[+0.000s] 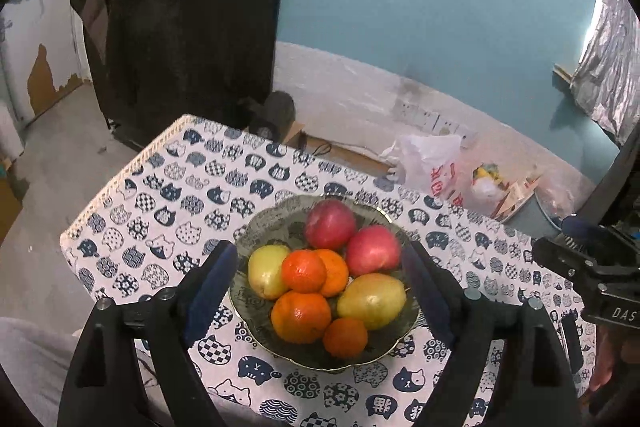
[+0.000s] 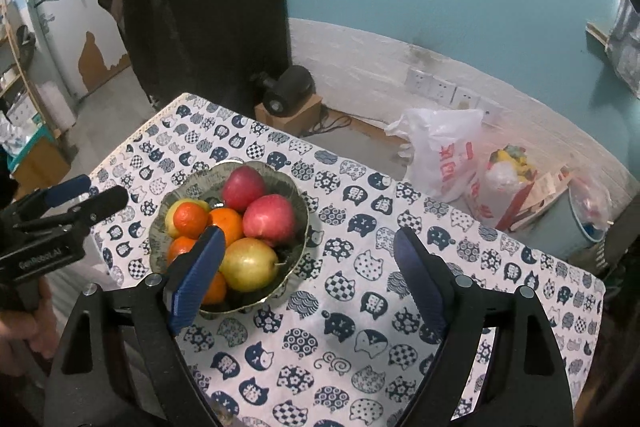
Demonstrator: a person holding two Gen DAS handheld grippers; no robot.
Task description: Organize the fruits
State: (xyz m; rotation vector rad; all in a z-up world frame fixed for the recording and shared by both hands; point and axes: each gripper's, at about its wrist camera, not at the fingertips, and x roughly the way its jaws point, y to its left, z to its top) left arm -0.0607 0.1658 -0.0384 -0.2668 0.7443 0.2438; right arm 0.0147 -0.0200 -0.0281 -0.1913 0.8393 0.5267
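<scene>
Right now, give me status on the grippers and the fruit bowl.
Left gripper open, empty, above the bowl. Right gripper open, empty, beside it. Apples, pears, oranges all in the bowl. Nothing in the way.

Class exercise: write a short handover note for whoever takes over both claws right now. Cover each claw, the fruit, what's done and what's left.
Left claw: open, empty, above the bowl.
Right claw: open, empty, over the tablecloth right of the bowl.
Fruit: two red apples, two pears and four oranges, all in the bowl.
Done: fruit gathered, nothing loose.
Left: seemingly nothing; check sorting.
</scene>
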